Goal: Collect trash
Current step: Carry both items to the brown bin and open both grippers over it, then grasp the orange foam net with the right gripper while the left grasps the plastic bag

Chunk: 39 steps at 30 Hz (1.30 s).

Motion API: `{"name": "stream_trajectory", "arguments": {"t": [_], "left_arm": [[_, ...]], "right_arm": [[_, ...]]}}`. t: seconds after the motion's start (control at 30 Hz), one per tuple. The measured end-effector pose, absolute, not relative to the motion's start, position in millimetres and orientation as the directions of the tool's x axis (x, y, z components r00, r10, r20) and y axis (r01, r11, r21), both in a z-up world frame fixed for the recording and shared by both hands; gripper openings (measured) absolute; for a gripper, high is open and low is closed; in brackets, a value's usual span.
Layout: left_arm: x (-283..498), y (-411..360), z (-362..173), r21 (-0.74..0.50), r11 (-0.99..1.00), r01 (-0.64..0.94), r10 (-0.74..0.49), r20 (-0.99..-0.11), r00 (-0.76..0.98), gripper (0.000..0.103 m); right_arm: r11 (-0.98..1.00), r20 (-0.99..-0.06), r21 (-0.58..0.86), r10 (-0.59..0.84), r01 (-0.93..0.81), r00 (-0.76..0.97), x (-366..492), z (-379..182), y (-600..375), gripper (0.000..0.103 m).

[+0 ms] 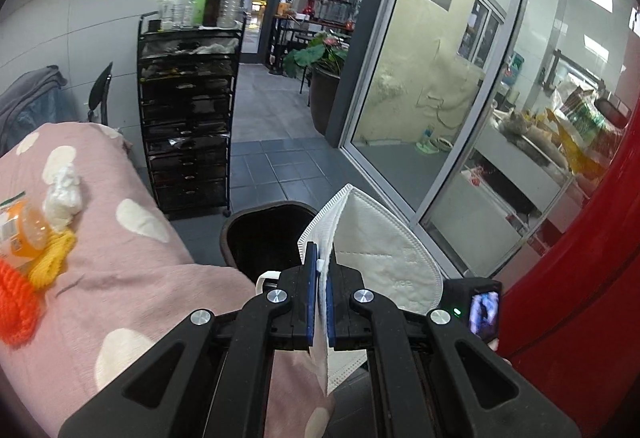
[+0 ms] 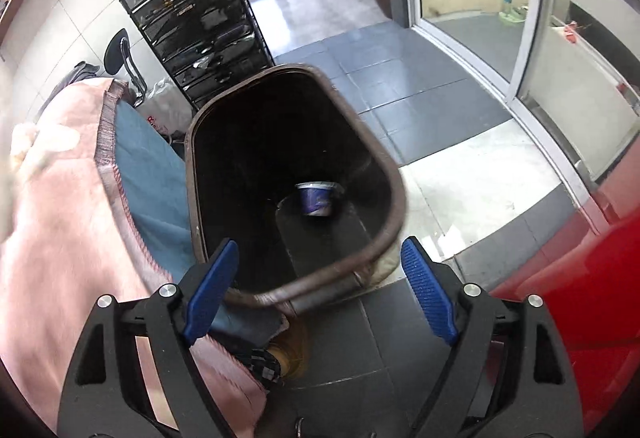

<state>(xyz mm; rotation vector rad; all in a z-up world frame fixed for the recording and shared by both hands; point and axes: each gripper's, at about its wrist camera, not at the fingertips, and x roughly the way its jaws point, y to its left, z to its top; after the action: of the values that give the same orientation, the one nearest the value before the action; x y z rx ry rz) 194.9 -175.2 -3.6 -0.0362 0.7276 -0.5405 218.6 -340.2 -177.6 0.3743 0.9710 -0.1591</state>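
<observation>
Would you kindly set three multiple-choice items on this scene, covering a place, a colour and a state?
1. Where is the small tub?
A. on the bed
B. at the bottom of the bin
C. on the floor

2. What colour is the mask?
A. white
B. blue
C. black

3. How are the right tongs?
A. shut on the mask
B. shut on nothing
C. open

Answers: 1 B, the tub lies inside the dark bin; 2 A, the mask in the left tongs is white; 3 C, both pads stand wide apart, nothing between them.

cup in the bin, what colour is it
Blue-purple with a white rim: the cup, seen best in the right wrist view.
</observation>
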Motion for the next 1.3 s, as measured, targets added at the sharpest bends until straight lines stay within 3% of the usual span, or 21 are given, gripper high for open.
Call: {"name": "stream_trajectory", "arguments": {"t": [0.4,0.47,0.5,0.53,0.6,0.63,0.9,1.3], "left_arm": [[228,-217,-46,-0.153,0.869,0.470,-0.425,-0.717,0.552,0.005],[227,-220,-51,-0.122,0.861,0.495,-0.419,-0.720,0.552,0.011],[226,-220,-52,-0.115,0.857,0.503,-0.421,-0.719,0.553,0.031],[224,-219,-51,-0.113,0.855,0.507,-0.424,-0.715,0.556,0.064],[219,-212,-45,-0.135,0.855,0.500,-0.448,-0.677,0.584,0.087],[216,-206,-41,-0.153,0.856,0.494,-0.463,-0.653,0.600,0.091],[189,-171,-12,-0.198,0.869,0.453,-0.472,-0.606,0.641,0.097],[128,-86,21,-0.107,0.927,0.360,-0.358,-0.542,0.760,0.097]], "right_arm": [[0.896,-0.830,0.246,-0.002,0.369,0.558,168,-172,-365,0.086],[0.892,-0.833,0.251,0.001,0.375,0.554,165,-173,-365,0.086],[0.892,-0.833,0.251,0.001,0.376,0.553,165,-174,-365,0.086],[0.893,-0.833,0.247,-0.003,0.377,0.553,164,-173,-365,0.086],[0.897,-0.831,0.235,-0.014,0.375,0.556,163,-173,-364,0.086],[0.898,-0.830,0.232,-0.018,0.374,0.557,164,-172,-363,0.086],[0.926,-0.795,0.202,-0.036,0.321,0.605,165,-144,-343,0.088],[0.983,-0.685,0.171,0.067,0.071,0.726,167,-74,-255,0.093]]}}
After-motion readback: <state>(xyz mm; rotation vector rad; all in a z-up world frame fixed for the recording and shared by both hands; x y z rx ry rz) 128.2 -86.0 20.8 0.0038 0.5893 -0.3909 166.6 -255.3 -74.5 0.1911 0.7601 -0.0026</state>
